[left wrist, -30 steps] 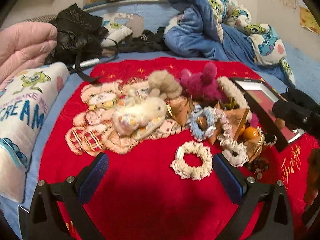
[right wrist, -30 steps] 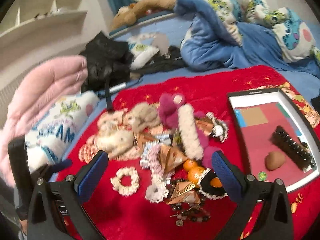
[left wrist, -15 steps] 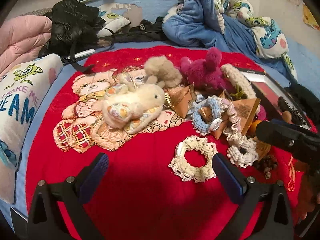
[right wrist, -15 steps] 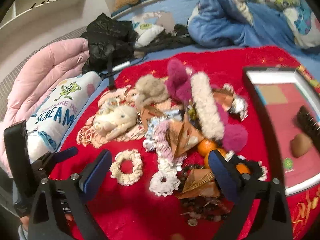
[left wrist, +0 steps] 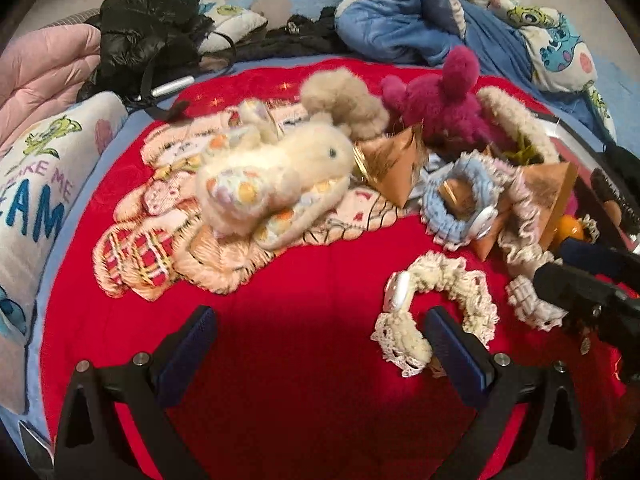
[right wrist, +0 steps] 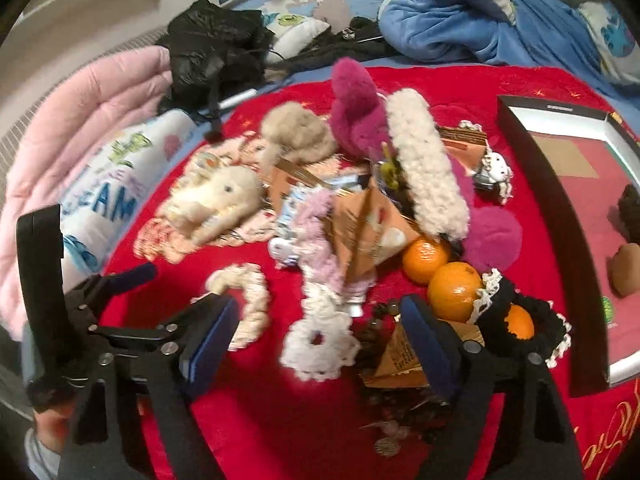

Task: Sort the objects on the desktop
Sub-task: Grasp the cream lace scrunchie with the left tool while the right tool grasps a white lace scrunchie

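both grippers have dropped lower and pushed in toward the pile over the last sec; the clutter fills more of each view than it did.

left gripper (left wrist: pixel 320 344): jaws spread wide, holding nothing. it hangs over bare red quilted cloth (left wrist: pixel 280 360). its right-hand finger now sits just in front of the cream lace-edged knitted scrunchie (left wrist: pixel 440 304), overlapping its near edge in the left wrist view; touching or not, can't tell. before, that scrunchie lay clear between the fingers and further ahead. so it has come near but off-centre.

right gripper (right wrist: pixel 320 328): also spread wide, empty. the white lacy crochet scrunchie (right wrist: pixel 318 348) now lies between its fingers, w/ a pale pink fuzzy scrunchie (right wrist: pixel 316 236) just behind it. earlier that gap held mostly cloth. looks like the right is lining up on the white one — judgement only.

other bits: cream plush toy w/ patterned patches (left wrist: pixel 272 184) on the embroidered bear patch, magenta plush (left wrist: pixel 436 96) behind, light blue knitted scrunchie (left wrist: pixel 456 204) to the right, three oranges (right wrist: pixel 454 292) by the right finger, black crochet scrunchie w/ white lace trim (right wrist: pixel 520 316) around one of them. black-rimmed shallow box lid tray (right wrist: pixel 536 184) at far right already holds a couple of dark items.

meaning: sorting barely begun, most of the pile unsorted. approach phase, nothing gripped yet.
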Tool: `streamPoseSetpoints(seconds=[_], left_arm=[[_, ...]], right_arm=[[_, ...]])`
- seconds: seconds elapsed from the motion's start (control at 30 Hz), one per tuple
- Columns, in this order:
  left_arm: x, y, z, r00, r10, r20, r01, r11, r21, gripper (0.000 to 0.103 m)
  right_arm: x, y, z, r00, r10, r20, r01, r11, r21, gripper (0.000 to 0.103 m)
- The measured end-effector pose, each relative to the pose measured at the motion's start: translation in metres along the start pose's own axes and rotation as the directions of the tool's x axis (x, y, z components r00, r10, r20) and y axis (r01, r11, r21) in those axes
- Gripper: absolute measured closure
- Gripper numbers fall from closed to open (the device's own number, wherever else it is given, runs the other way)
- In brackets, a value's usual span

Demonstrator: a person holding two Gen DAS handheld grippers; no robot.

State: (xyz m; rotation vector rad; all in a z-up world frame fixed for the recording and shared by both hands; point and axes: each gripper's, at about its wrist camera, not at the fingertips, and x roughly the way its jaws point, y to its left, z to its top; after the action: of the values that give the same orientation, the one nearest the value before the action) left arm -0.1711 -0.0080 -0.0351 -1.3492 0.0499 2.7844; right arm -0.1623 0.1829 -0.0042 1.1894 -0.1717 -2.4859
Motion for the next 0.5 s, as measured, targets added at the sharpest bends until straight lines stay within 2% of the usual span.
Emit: streamPoseSetpoints(seconds=[0.07,0.23,0.3,0.37,0.4,0.43,0.47,0.5], left_arm=[[0.003,0.0,0.0,1.0,-0.006,-0.005,0.006,1.0,-0.002,0.0],[0.009,0.0,-0.002,1.0,-0.011,-0.018,0.011,1.0,-0.008,0.0],[0.01,0.002,-0.002,1.0,-0.023,-0.02,0.023,1.0,-0.019,0.0],[0.01,0.003,-0.003,0.999,-0.028,-0.019,0.027,0.999,-0.023,0.0],[0.01,0.002,-0.003,1.0,-0.025,-0.018,0.025,0.999,-0.021,0.0],[0.01,0.001,-0.003,1.0,-0.022,-0.016,0.022,1.0,-0.018,0.0],[0.01,0.001,-0.003,1.0,-0.022,-0.015,0.022,1.0,-0.018,0.0],[0.01,0.0,-0.004,1.0,-0.024,-0.016,0.023,1.0,-0.02,0.0]], right_arm=[[0.001,-0.002,-0.001,1.0,-0.024,-0.007,0.024,1.0,-0.011,0.03],[0.0,-0.001,-0.005,1.0,-0.029,-0.011,0.028,0.998,-0.064,0.03],[0.001,0.004,-0.007,1.0,-0.005,-0.02,0.004,0.996,-0.086,0.032],[0.006,0.006,-0.01,0.997,0.046,-0.058,-0.05,0.996,-0.08,0.045],[0.009,0.008,-0.012,0.998,0.015,-0.061,-0.021,0.995,-0.097,0.05],[0.012,0.011,-0.013,0.997,-0.046,-0.055,0.039,0.992,-0.123,0.063],[0.014,0.011,-0.014,0.995,-0.078,-0.055,0.071,0.989,-0.128,0.071],[0.016,0.008,-0.014,0.994,-0.085,-0.063,0.078,0.991,-0.112,0.072]])
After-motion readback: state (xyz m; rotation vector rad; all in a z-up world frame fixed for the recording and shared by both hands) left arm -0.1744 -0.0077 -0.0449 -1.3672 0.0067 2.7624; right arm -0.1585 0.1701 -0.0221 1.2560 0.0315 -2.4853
